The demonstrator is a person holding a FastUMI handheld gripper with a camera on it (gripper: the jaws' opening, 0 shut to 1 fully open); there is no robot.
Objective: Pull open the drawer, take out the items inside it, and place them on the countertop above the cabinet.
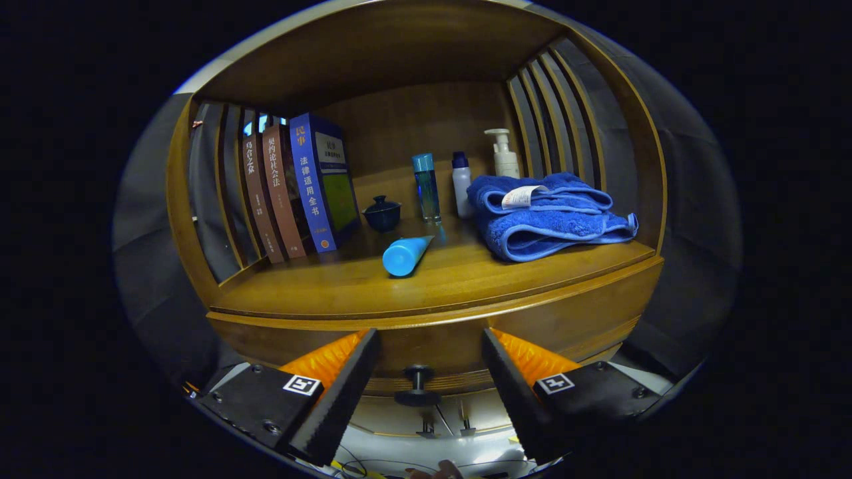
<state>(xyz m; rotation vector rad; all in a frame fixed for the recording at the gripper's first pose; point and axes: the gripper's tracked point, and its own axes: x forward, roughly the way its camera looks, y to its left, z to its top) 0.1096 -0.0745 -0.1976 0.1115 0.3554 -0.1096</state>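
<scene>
Wooden countertop [466, 279] holds Chinese-titled books [299, 186], blue tube [405, 256]; gripper [426, 372] spread, drawer knob [417, 384] between fingers, untouched.

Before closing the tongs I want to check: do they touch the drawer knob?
Apart. In the gripper view the open tongs flank the drawer knob, a gap on each side.
</scene>
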